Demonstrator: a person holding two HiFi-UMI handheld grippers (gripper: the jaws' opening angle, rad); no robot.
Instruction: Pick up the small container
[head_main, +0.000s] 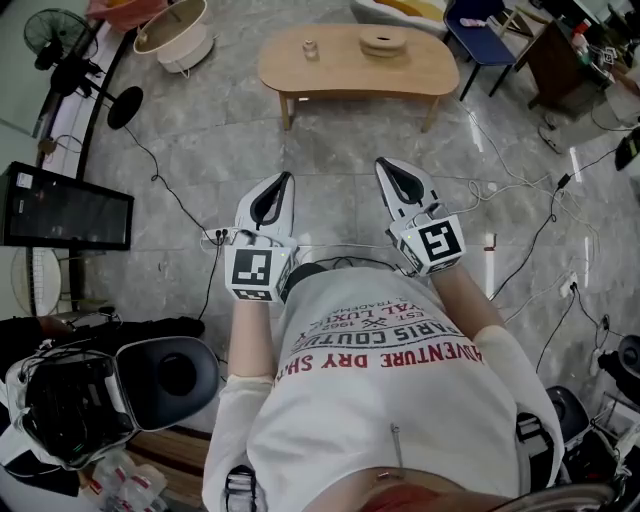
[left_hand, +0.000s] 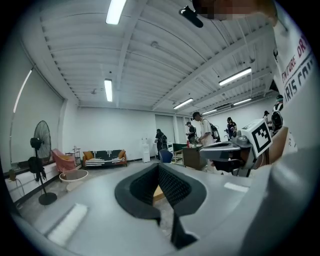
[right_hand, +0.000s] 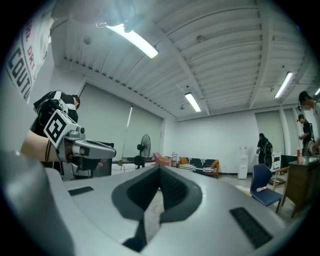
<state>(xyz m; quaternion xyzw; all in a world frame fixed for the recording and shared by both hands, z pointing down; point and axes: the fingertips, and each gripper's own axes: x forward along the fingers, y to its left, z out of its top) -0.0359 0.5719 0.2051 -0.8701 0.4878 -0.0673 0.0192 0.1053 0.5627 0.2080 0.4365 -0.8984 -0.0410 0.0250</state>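
The small container stands on the tabletop, well ahead of both grippers; the left gripper lines up nearer than the right gripper; both pairs of jaws are closed and empty.

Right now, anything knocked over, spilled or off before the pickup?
Nothing stands out. The small clear container looks upright on the low oval light-wood table, apart from the round wooden disc. Only loose black and white cables trail across the grey stone floor.

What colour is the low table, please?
The table is light tan wood, best in the head view.
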